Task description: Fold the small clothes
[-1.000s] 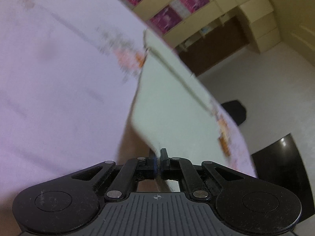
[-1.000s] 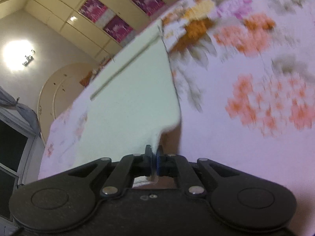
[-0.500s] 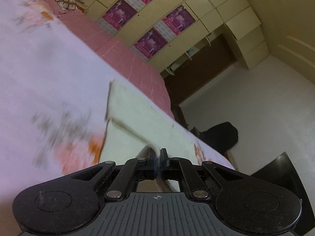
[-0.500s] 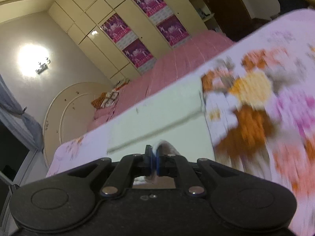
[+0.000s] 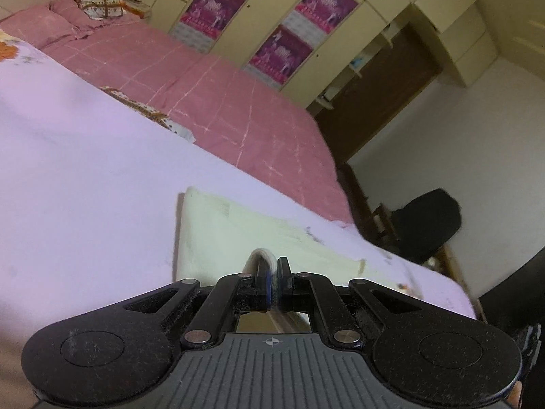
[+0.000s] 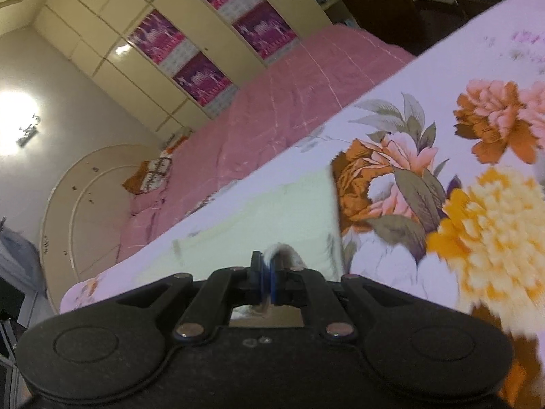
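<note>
"Two grippers, both pinching cloth, am I reading that right?"

"Yes. The left gripper (image 5: 272, 274) has its jaws pressed together on a rolled edge of the pale green garment (image 5: 231, 238), and the right gripper (image 6: 267, 274) is clamped the same way on its own bit of that garment (image 6: 272, 218). A small whitish fold of fabric pokes up between each pair of fingertips."

"Where does the garment lie?"

"Flat on the lilac bedsheet (image 5: 85, 177), just beyond both grippers. From the left wrist its left edge and far corner are sharp against plain lilac. From the right wrist its right edge ends beside a big orange and pink printed flower (image 6: 371, 177) on the same floral sheet (image 6: 442, 78)."

"How many layers is it?"

"I cannot tell. A faint seam line crosses it in both views, nothing clearer."

"And farther off?"

"A pink quilted bedspread (image 5: 211, 81) covers the far part of the bed, with a patterned bundle (image 5: 98, 0) near the pillows. Cream wardrobe doors carry purple posters (image 5: 214, 6). To the right in the left wrist view, a black chair (image 5: 429, 221) stands on the floor, well apart from the bed."
</note>
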